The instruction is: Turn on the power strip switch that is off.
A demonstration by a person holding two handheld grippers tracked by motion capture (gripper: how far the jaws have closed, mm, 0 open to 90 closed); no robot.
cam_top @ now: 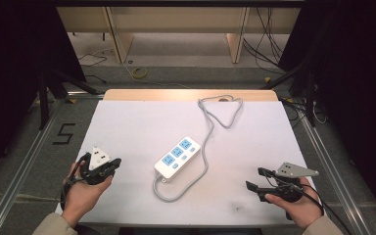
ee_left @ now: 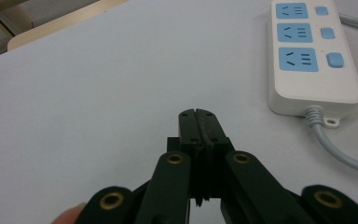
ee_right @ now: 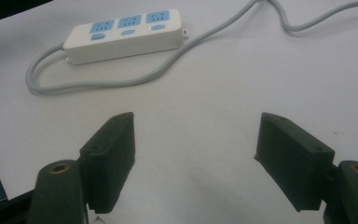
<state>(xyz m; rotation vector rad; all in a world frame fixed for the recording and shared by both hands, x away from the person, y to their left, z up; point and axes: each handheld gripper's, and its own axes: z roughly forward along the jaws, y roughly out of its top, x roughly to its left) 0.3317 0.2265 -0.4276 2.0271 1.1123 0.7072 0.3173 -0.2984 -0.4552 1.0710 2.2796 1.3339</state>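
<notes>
A white power strip (cam_top: 177, 157) with three blue sockets is laid diagonally at the centre of the high view, on the white sheet that covers the table (cam_top: 127, 127). Its grey cable (cam_top: 206, 147) leaves the lower left end of the strip, loops toward the bottom of the frame, and is then carried up along the right side of the strip to a loose bend near the table's far edge at the top centre. The strip is touched by neither gripper; it is judged to be the object toward which both tools are aimed, since each gripper camera is directed at it.

The left gripper (cam_top: 111, 165) is held at the lower left of the high view, well apart from the strip. In the left gripper view its jaws are seen pressed together with nothing between them (ee_left: 199, 122), and the strip (ee_left: 310, 56) is seen at the upper right of that frame.

The right gripper (cam_top: 256, 178) is held at the lower right of the high view, also well apart from the strip. In the right gripper view its jaws are spread wide over bare sheet (ee_right: 193, 140), and the strip (ee_right: 126, 33) is seen at the upper left. The wide spread is judged to suit an approach to the strip's body or its cable.
</notes>
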